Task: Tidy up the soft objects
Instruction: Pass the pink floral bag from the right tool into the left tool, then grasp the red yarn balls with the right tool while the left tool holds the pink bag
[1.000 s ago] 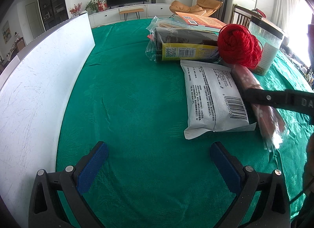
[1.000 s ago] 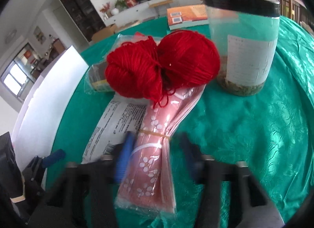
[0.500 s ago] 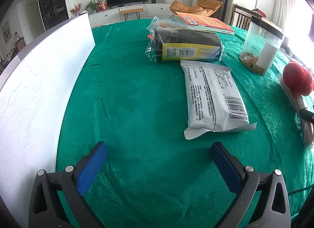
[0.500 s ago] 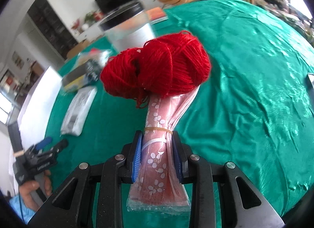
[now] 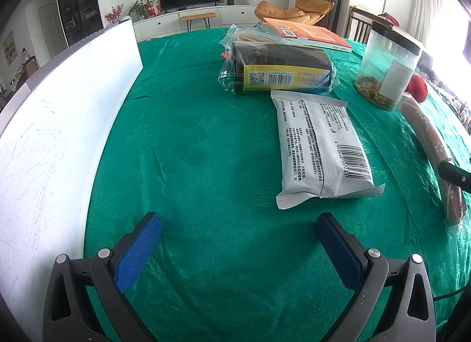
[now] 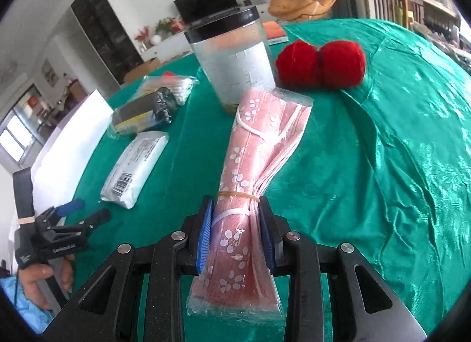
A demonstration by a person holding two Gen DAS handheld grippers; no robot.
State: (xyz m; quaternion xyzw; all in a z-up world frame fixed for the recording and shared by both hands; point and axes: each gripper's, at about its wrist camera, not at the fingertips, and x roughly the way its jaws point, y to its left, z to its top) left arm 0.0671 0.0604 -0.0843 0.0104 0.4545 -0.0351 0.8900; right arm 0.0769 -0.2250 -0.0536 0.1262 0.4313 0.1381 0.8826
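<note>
My right gripper (image 6: 237,224) is shut on a pink flowered pack in clear plastic (image 6: 259,148), bound by a rubber band, and holds it over the green tablecloth; the pack also shows in the left wrist view (image 5: 426,133). The red yarn ball (image 6: 322,64) lies on the cloth beyond the pack's far end, also visible in the left wrist view (image 5: 418,89). My left gripper (image 5: 235,242) is open and empty, low over the cloth. A white soft packet (image 5: 321,142) lies ahead of it to the right.
A clear jar with a black lid (image 6: 232,56) stands next to the yarn. A dark bag with a yellow label (image 5: 279,70), a clear bag and an orange book (image 5: 306,31) lie farther back. A white board (image 5: 59,124) stands along the left.
The yarn ball, which rode on the pink pack half a second ago, now lies on the cloth beside the jar. My right gripper has swung back toward the jar. The left gripper has not moved.
</note>
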